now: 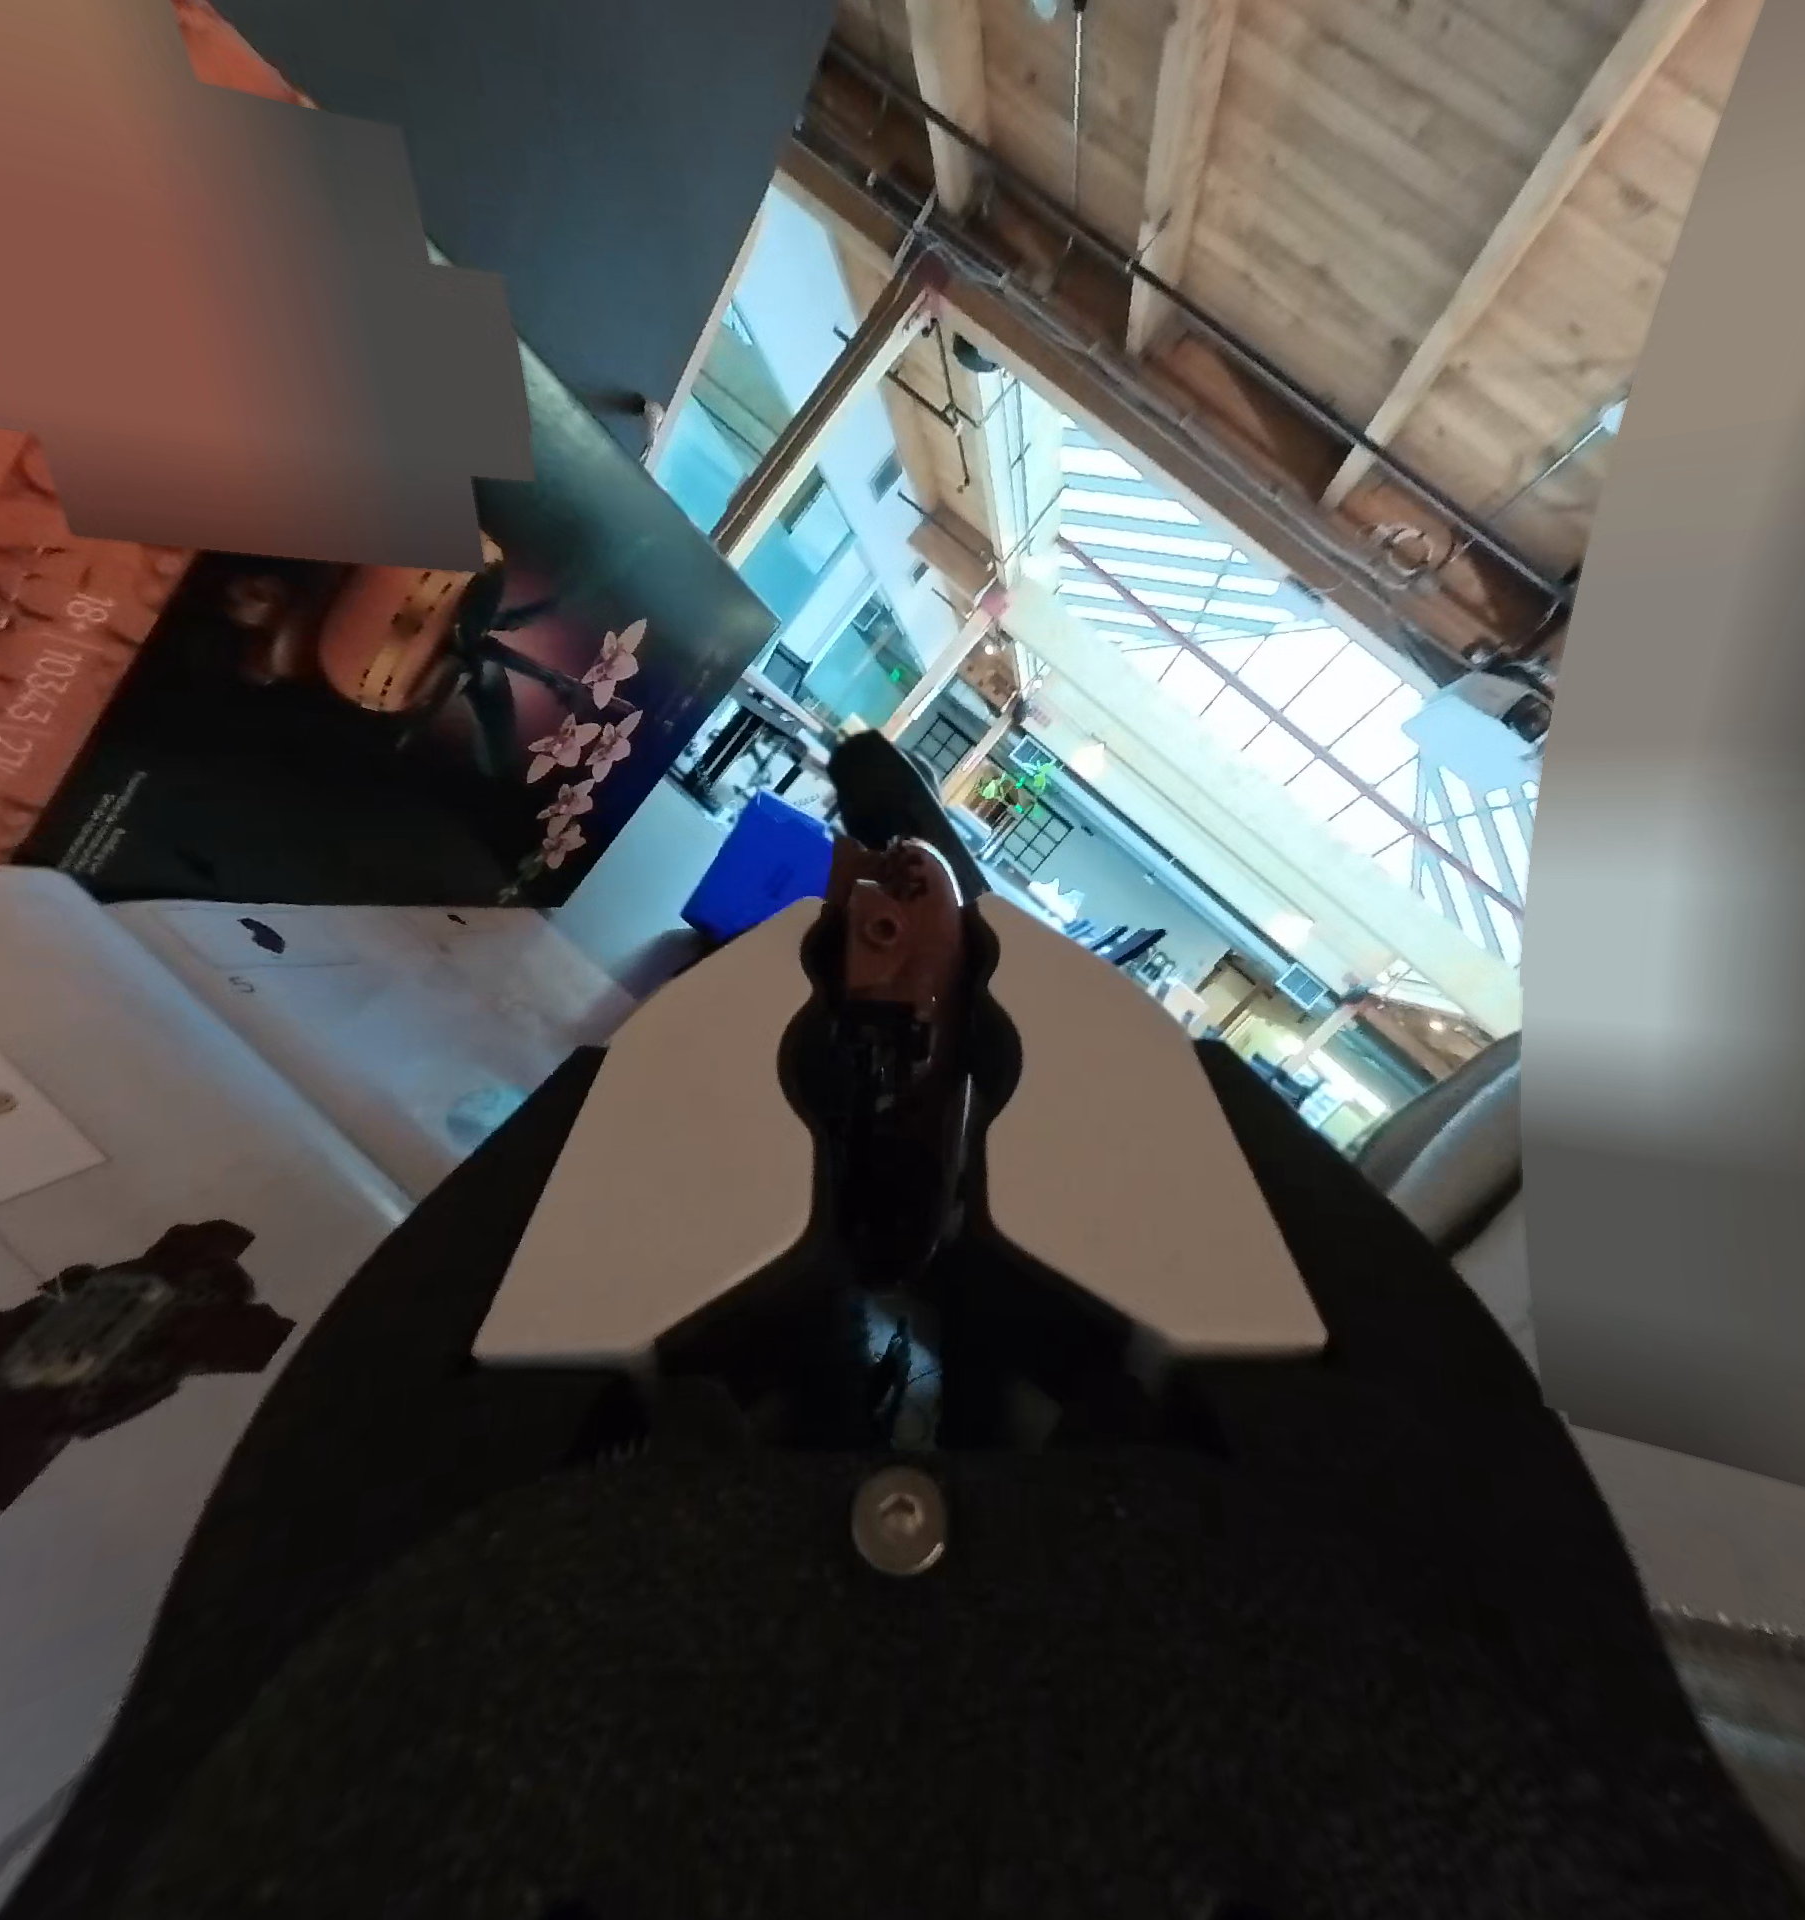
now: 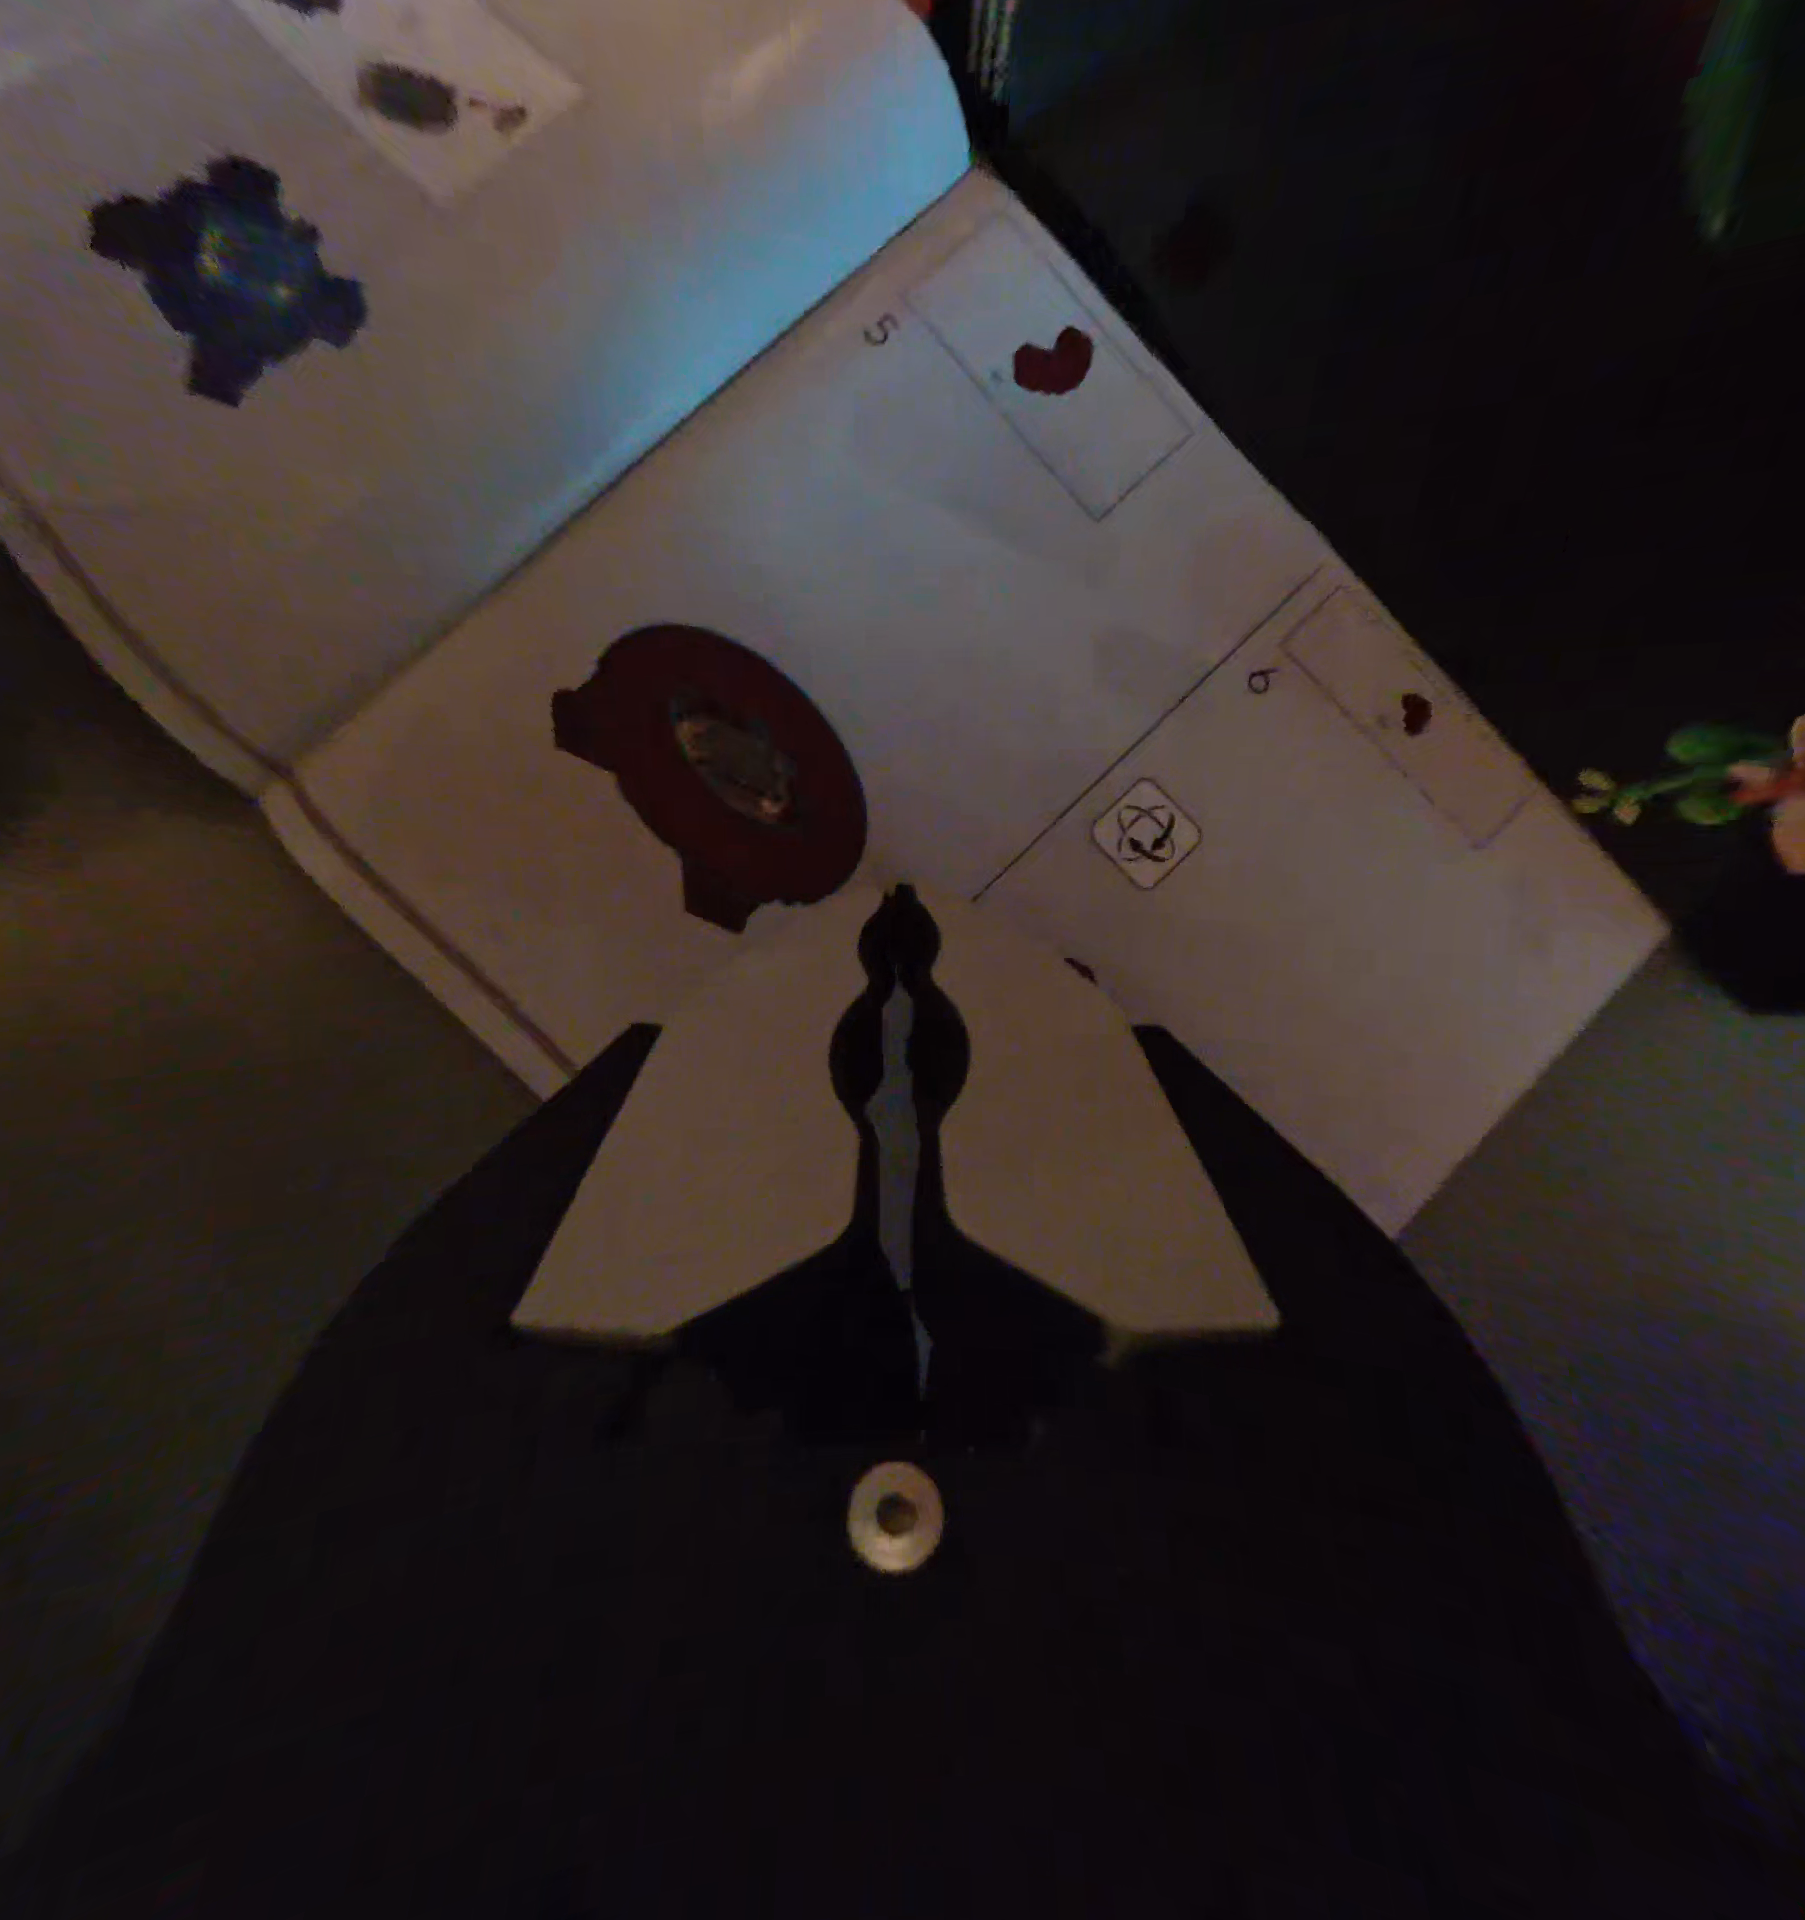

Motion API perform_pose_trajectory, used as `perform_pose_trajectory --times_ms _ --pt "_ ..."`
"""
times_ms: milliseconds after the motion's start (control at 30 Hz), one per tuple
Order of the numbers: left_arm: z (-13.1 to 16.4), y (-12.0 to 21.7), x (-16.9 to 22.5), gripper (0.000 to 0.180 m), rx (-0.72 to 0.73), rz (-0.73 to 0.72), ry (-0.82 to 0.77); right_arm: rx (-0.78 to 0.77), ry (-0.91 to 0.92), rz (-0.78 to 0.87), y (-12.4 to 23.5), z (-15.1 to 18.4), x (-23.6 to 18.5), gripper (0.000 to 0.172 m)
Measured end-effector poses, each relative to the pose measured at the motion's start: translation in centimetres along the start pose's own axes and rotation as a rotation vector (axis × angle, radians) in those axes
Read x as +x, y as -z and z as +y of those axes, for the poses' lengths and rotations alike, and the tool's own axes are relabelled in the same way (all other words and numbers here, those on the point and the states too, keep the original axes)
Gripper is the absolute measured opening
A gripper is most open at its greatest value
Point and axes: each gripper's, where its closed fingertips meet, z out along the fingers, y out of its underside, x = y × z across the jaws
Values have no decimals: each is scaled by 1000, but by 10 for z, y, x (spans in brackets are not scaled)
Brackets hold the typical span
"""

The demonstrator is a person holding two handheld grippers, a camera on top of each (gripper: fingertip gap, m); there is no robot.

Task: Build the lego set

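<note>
An open white booklet (image 2: 877, 540), orchid-printed boxes (image 1: 378, 727), a blue bin (image 1: 752, 873).

Matt black plastic fingers of the left gripper (image 1: 893, 914) pinch a small dark brown plastic piece (image 1: 882, 940), glossy, with a bright metallic-looking rim. Upper right of that frame, rough bare wooden ceiling planks (image 1: 1293, 208). At left, a glossy printed cardboard box with pale flowers (image 1: 358, 727). In the dim right view, the right gripper (image 2: 900, 914), matt black, tips together, over a smooth white paper booklet (image 2: 877, 582) with a dark red printed shape (image 2: 711, 758).
</note>
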Motion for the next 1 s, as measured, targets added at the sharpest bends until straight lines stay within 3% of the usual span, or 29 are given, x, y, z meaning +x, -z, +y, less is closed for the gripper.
perform_pose_trajectory --times_ms 67,200,467,633,700,733,800,867,1000 --pt "1 4 0 21 4 4 11 23 -54 -32 2 2 -11 0" --pt "2 8 2 22 0 12 15 -23 -37 86 9 9 -20 0" --pt "-4 10 2 22 10 15 -3 -77 222 234 23 22 9 0" --pt "-4 15 -2 22 17 -33 -27 303 91 121 68 -19 0 1" --pt "-3 13 -4 22 32 -35 -1 481 32 112 89 -37 3 63" --pt "-2 12 -5 22 35 -34 14 573 30 66 99 -46 -4 75" --pt "1 7 -9 22 30 -38 44 734 10 -69 114 -63 -23 78" --pt "2 1 -13 22 23 -29 70 797 -105 -270 119 -76 -45 85" --pt "2 -12 -4 21 35 61 177 765 -329 -689 108 -92 -91 62"
